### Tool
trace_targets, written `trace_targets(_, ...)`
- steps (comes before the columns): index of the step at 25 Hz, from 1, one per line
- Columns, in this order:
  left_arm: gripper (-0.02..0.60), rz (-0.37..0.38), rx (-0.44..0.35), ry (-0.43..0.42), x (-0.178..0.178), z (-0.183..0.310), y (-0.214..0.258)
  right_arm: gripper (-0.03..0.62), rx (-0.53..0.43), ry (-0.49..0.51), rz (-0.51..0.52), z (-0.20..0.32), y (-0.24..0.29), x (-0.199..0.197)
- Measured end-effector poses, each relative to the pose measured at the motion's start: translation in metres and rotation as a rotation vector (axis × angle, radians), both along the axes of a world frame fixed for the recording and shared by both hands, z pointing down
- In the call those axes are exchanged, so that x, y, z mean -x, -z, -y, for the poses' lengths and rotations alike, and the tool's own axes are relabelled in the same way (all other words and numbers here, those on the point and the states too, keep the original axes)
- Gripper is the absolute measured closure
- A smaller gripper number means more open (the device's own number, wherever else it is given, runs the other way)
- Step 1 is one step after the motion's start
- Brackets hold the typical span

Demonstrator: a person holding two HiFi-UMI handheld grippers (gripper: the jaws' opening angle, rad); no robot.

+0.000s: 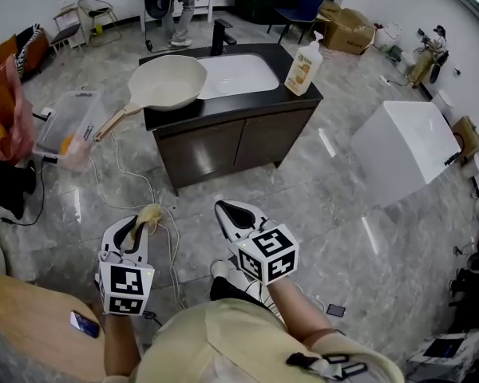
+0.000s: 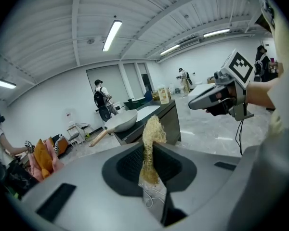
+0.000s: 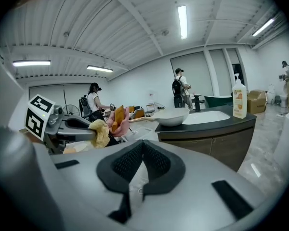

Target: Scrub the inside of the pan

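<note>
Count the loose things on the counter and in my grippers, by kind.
pan: 1
bottle: 1
scrubber: 1
Total: 3

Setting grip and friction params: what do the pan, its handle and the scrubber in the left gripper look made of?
Pan: cream, matte and smooth, probably a ceramic-type coating over metal; the underside is unseen.
Handle: tan and wood-like, though it could be wood-look plastic.
Scrubber: tan, coarse tangled fibres, which look like loofah or another plant fibre; it is pinched in the left gripper.
</note>
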State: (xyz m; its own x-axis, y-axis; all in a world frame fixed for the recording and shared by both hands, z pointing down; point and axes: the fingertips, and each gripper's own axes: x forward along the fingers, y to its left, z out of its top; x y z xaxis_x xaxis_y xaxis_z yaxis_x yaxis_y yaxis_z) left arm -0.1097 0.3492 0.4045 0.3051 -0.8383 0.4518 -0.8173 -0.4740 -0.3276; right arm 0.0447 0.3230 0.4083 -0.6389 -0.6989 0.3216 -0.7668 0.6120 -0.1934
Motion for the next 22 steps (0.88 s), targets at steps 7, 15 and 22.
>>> trace_targets(7, 0.526, 0.05, -0.012, -0.006, -0.016, 0.066, 0.007, 0.579, -0.004, 0.112, -0.037, 0.058, -0.007, 0.008)
trace_targets(15, 0.528, 0.156, -0.001, -0.036, -0.025, 0.123, 0.013, 0.579, 0.011, 0.129, -0.04, 0.11, -0.017, 0.002)
trace_targets(22, 0.528, 0.164, -0.013, -0.014, -0.01, 0.189, 0.02, 0.579, 0.04, 0.086, -0.049, 0.155, -0.029, -0.009)
